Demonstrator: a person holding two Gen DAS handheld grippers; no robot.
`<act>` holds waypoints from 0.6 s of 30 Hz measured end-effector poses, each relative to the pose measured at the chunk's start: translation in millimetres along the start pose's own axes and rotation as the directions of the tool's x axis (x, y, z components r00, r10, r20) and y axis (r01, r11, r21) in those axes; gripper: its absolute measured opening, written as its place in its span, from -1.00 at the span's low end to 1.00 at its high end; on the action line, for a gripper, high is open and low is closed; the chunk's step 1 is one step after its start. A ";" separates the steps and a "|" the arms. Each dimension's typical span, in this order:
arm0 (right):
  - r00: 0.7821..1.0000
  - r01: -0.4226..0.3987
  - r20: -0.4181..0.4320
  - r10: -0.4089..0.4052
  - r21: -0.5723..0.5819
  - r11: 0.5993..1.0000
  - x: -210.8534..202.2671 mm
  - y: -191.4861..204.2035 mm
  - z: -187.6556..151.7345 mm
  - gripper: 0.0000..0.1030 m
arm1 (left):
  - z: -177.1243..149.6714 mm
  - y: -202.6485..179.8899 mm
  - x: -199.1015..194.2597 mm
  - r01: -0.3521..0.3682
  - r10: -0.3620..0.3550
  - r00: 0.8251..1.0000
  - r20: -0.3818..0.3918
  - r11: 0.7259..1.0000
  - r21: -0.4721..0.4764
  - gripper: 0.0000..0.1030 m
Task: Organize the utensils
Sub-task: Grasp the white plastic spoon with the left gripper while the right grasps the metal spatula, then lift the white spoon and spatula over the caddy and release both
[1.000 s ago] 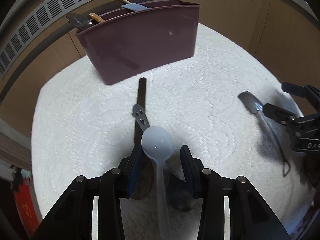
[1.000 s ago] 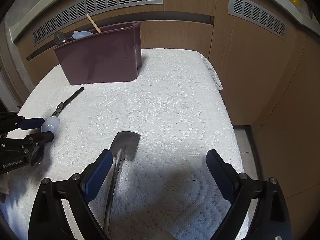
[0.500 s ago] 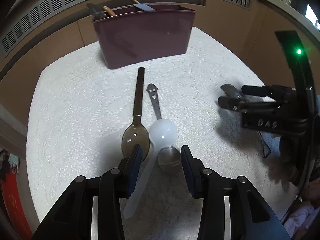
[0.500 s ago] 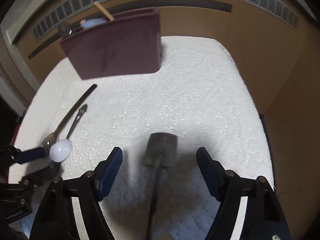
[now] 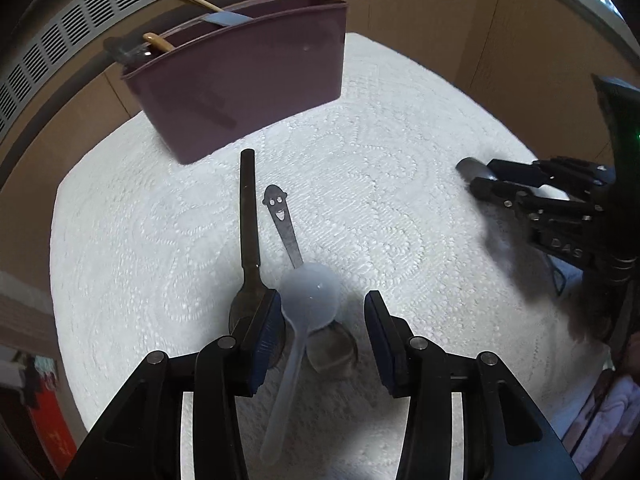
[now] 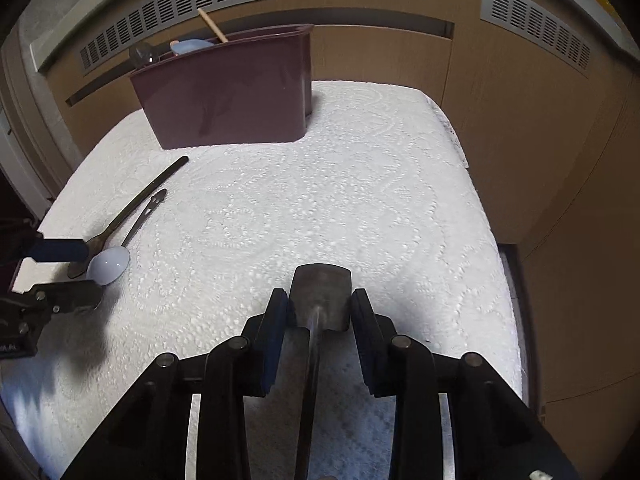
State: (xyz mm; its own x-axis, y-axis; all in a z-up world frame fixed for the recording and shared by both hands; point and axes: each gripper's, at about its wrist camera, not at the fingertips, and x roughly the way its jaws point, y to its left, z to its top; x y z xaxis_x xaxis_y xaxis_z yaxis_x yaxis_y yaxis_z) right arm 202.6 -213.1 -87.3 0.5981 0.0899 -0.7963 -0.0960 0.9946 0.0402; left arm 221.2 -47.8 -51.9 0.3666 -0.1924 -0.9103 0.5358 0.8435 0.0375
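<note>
Spatula (image 6: 320, 292) now sits between my right claw (image 6: 319, 312) pads, which have narrowed from wide open and touch its blade, on the surface (image 6: 360, 200). My left claw (image 5: 320, 320) stays released around the white spoon (image 5: 308, 300); bin (image 6: 228, 88) waits beyond.

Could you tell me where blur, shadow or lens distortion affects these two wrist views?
Left wrist view: fisheye bends the maroon bin and cabinet vents; the right gripper looks smeared, casting a soft shadow. Right wrist view: the tablecloth is sharp mid-frame, blurred near the bottom; the left gripper casts a dark shadow.
</note>
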 end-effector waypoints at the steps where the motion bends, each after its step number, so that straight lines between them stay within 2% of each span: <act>1: 1.000 -0.006 0.004 0.006 0.003 1.000 -0.8 -0.8 0.2 -0.42 | 1.9 0.4 4.3 -0.001 0.001 1.000 -0.018 1.000 0.009 -0.13; 4: 1.000 -0.017 0.013 0.017 -0.001 1.000 -1.3 -1.2 2.1 -0.42 | 7.8 2.1 19.5 0.005 -0.003 0.997 -0.077 1.000 0.026 -0.13; 10: 1.000 -0.026 0.008 0.026 -0.007 1.000 -0.6 -0.6 1.1 -0.42 | 9.3 0.7 20.6 -0.001 0.005 0.996 -0.092 0.999 0.048 -0.15; 11: 1.000 -0.025 0.007 0.025 -0.007 1.000 -0.5 -0.5 1.1 -0.42 | 7.8 0.2 19.4 -0.005 0.009 0.996 -0.083 0.999 0.039 -0.27; 13: 1.000 -0.026 0.008 0.026 -0.007 1.000 -1.1 -0.9 1.4 -0.42 | 5.1 -0.4 16.0 -0.018 0.018 0.999 -0.045 1.000 0.005 -0.31; 16: 0.999 -0.028 0.026 0.028 -0.004 1.000 -6.6 -0.9 2.7 -0.42 | -7.4 -3.0 -2.8 -0.044 0.051 0.995 0.085 0.995 -0.088 -0.32; 18: 0.998 -0.038 0.040 0.038 -0.003 0.999 -11.7 -0.3 3.8 -0.42 | -16.6 -4.1 -19.9 0.000 0.033 0.982 0.184 0.985 -0.175 -0.31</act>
State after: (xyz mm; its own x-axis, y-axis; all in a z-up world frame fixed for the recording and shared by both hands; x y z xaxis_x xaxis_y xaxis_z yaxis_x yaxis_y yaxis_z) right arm 198.7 -214.3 -75.6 0.6252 0.1298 -0.7696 -0.1209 0.9903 0.0688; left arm 199.1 -39.1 -40.8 0.5179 -0.2537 -0.8169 0.3943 0.9183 -0.0352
